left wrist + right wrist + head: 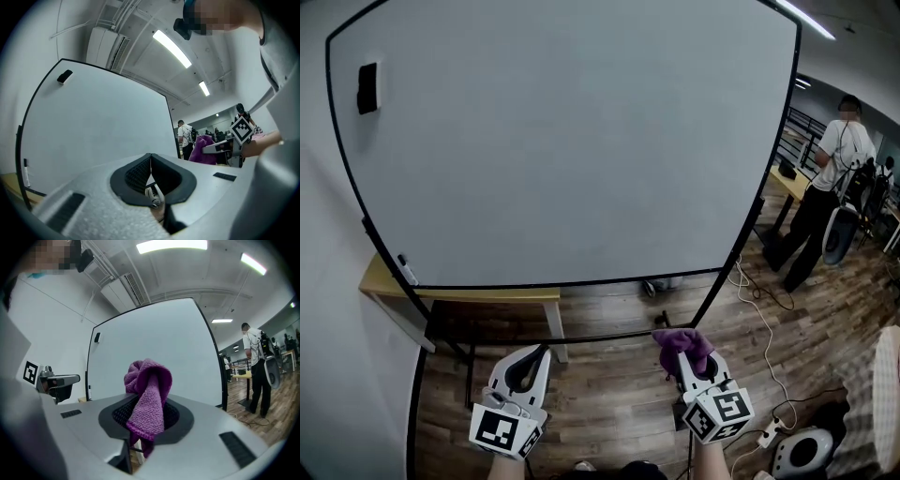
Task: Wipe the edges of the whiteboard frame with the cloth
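A large whiteboard (562, 141) with a thin black frame (581, 280) fills most of the head view and stands ahead in both gripper views (93, 122) (154, 348). My right gripper (680, 352) is shut on a purple cloth (682, 343) (147, 394), held just below the board's lower right corner. The cloth bunches above the jaws. My left gripper (540, 352) (150, 161) is shut with nothing in it, below the board's bottom edge. The right gripper with the cloth (206, 150) shows in the left gripper view.
A black eraser (367, 87) sticks to the board's upper left and a marker (408, 270) lies at its lower left. A yellow table (459, 293) stands behind the board. A person (825, 187) stands at right by cables (759, 300) on the wood floor.
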